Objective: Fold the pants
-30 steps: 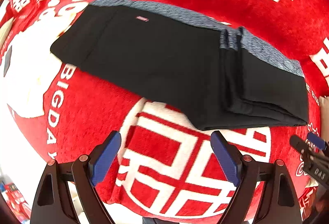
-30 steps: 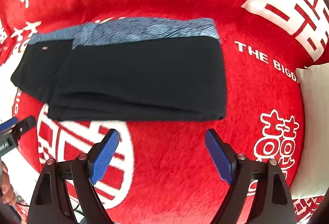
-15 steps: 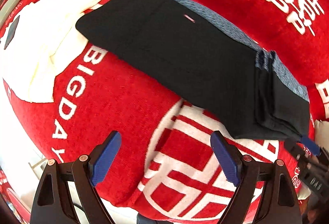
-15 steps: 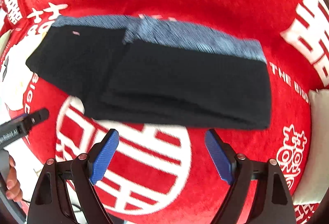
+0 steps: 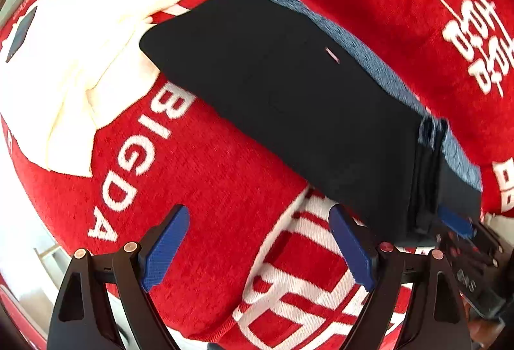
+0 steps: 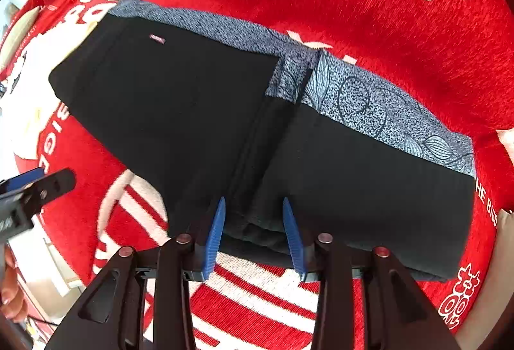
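The black pants [image 5: 289, 99] with a blue patterned waistband [image 6: 379, 102] lie partly folded on a red blanket; the right part is doubled over the left. My right gripper [image 6: 253, 221] has narrowed its jaws around the near edge of the folded layers [image 6: 257, 231] at the fold line. It also shows at the lower right of the left wrist view [image 5: 456, 224]. My left gripper [image 5: 257, 237] is open and empty over bare blanket, short of the pants' near edge. It shows at the left edge of the right wrist view [image 6: 29, 186].
The red blanket [image 5: 199, 176] with white letters covers the surface. A cream cloth [image 5: 74, 86] lies at the left, partly under the pants' left end. A pale cushion [image 6: 501, 269] sits at the far right. The blanket's front edge drops off near both grippers.
My right gripper has moved forward to the pants' near edge and narrowed its jaws around the folded layers. My left gripper has shifted left and stayed open.
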Demonstrator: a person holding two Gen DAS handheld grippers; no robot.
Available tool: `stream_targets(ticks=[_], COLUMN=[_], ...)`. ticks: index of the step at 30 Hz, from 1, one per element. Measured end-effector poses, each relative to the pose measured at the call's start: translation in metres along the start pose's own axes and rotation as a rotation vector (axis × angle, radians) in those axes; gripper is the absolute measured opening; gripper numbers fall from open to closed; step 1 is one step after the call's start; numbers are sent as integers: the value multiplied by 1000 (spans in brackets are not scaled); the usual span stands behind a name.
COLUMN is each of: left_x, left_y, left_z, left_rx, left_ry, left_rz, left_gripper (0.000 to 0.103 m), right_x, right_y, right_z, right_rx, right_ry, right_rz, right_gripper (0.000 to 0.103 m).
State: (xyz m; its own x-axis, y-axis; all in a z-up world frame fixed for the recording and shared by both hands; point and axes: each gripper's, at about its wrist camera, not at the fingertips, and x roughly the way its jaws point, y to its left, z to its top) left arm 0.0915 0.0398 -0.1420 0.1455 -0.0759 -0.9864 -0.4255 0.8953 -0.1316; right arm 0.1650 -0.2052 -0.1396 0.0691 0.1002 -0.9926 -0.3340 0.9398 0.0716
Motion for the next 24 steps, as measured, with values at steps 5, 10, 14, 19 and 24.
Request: stream_targets(ticks=[5, 10, 14, 19, 24], left_x=[4, 14, 20, 30, 33], left_y=[15, 22, 29, 45, 60], left_z=[17, 33, 46, 61, 73], left_rx=[-41, -67, -82, -126, -164], left_ry=[-18, -18, -24, -25, -43], left_rz=[7, 0, -30, -107, -173], left_gripper=[89, 89, 89, 89, 89], right_x=[-11, 3, 33, 83, 66], right_y=[2, 18, 41, 66, 42], right_z=[14, 69, 113, 141, 150], right_rx=[28, 81, 69, -20, 72], right_ry=[-49, -68, -62, -4, -55], right_rz=[24, 163, 199, 111, -25], right_gripper=[63, 62, 52, 52, 62])
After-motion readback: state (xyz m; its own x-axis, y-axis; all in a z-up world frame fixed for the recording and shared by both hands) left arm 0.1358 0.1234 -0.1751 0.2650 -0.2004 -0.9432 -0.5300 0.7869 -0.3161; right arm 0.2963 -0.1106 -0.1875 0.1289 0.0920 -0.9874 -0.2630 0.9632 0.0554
